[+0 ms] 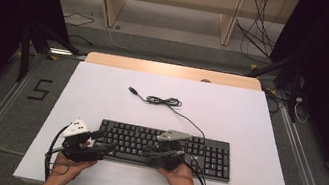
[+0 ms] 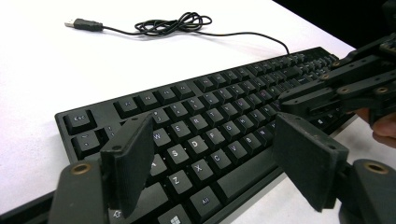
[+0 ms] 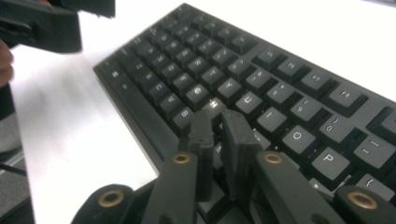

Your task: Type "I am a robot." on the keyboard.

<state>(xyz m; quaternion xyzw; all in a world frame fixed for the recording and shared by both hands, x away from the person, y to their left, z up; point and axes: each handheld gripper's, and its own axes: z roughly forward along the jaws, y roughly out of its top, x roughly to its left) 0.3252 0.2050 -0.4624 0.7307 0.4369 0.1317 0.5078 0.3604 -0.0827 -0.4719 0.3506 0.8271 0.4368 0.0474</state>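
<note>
A dim room with wooden shelving and loose cables at twelve o'clock frames a white rectangular surface, lit from above. Near its six o'clock edge lies a black full-size plastic keyboard, flat and square to the person, its thin black cord coiled loosely toward twelve o'clock and ending in a free USB plug.

The left claw hovers at the keyboard's nine o'clock end with its jaws wide, nothing between them; in the left gripper view the pads stand apart above the lower letter rows. The right claw sits over the middle keys, jaws narrow with only a slim gap and nothing held, tips close above the letter keys.

The keyboard looks rigid and fairly light, its keycaps smooth and liable to pop off or depress under pinching. The safer hold appears to be the solid case edges at either end, with the trailing cord likely to drag.
</note>
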